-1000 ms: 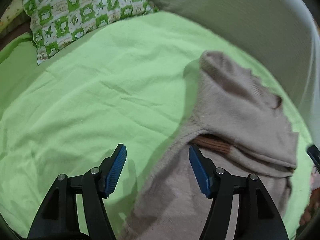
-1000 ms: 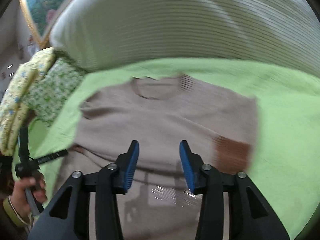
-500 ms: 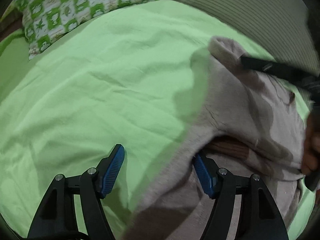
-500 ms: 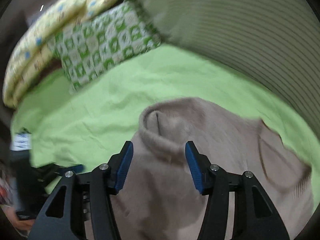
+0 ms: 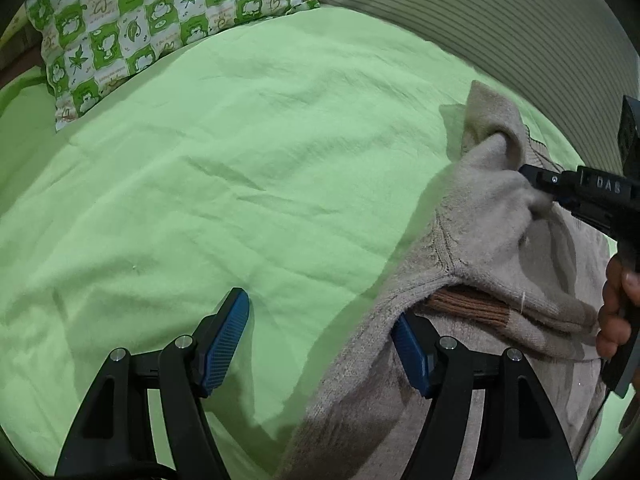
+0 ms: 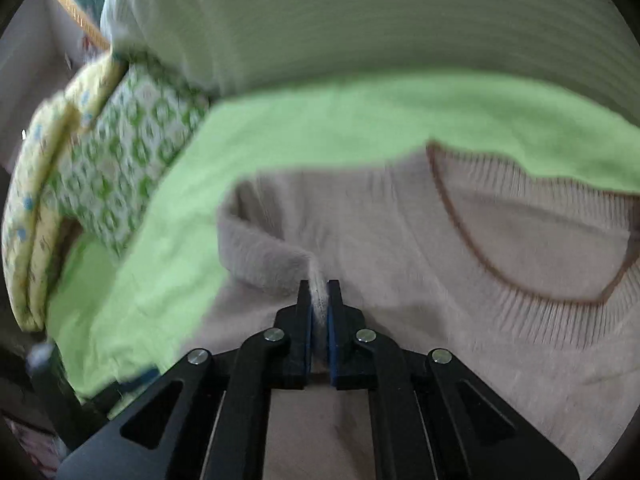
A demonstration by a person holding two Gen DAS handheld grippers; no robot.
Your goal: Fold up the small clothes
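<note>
A beige knit sweater [image 5: 480, 232] lies on the green sheet [image 5: 240, 160], with a brown sleeve cuff [image 5: 468, 306] tucked under a fold. My left gripper [image 5: 320, 308] is open, low over the sheet. It straddles the sweater's side edge, the right finger resting on the knit. My right gripper [image 6: 319, 288] has its jaws closing, and the pads pinch a raised fold of the sweater [image 6: 400, 240] near the shoulder, left of the brown-trimmed neckline [image 6: 520, 240]. In the left wrist view the right gripper [image 5: 534, 186] grips that fold, with a hand [image 5: 616, 304] on its handle.
A green and white patterned pillow [image 5: 140, 20] lies at the far left of the bed and shows blurred in the right wrist view [image 6: 120, 168]. A striped pale cushion [image 5: 480, 20] runs along the back edge. Green sheet stretches left of the sweater.
My right gripper swung left across the sweater to its shoulder fold and closed on it. My left gripper sank a little over the sweater's edge and then stayed put.
</note>
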